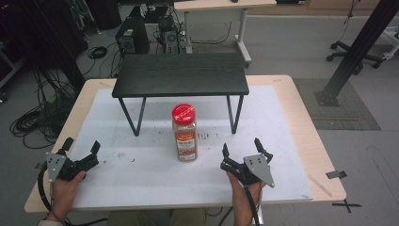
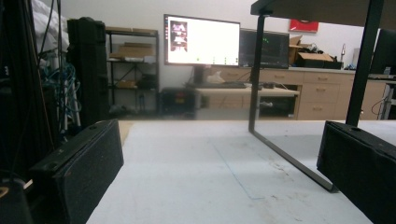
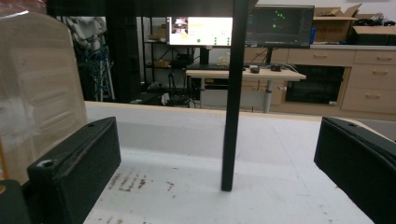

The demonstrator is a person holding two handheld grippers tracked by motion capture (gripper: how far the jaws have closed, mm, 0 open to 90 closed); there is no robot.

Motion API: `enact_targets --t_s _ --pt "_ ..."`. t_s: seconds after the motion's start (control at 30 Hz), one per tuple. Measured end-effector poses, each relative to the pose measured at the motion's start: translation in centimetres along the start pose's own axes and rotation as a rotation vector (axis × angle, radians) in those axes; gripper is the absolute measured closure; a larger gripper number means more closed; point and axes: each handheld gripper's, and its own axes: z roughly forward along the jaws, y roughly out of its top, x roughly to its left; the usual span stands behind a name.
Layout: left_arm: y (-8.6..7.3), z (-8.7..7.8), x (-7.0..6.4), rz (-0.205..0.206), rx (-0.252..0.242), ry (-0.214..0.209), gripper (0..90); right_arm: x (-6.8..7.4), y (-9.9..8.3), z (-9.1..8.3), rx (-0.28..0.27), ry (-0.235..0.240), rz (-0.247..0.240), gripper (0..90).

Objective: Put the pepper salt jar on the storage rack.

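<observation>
Spice in a clear plastic jar with a red lid stands upright near the middle of my white mat, just in front of the small black shelf on thin metal legs. My left gripper rests near the mat's front left corner, jaws spread, holding nothing. My right gripper sits by the front edge, right of the jar and apart from it, jaws likewise wide.

One spice jar stands near the middle of the desk. One small black stand sits toward the desk's far edge. Two grippers, one by each near corner.
</observation>
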Motion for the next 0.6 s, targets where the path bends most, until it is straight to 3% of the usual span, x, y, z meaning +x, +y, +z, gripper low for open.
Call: enact_targets --t_s 0.6 --pt "0.0 0.0 0.0 -0.005 -0.006 -0.005 0.8 3.9 0.4 0.0 0.017 0.057 -0.013 1.0"
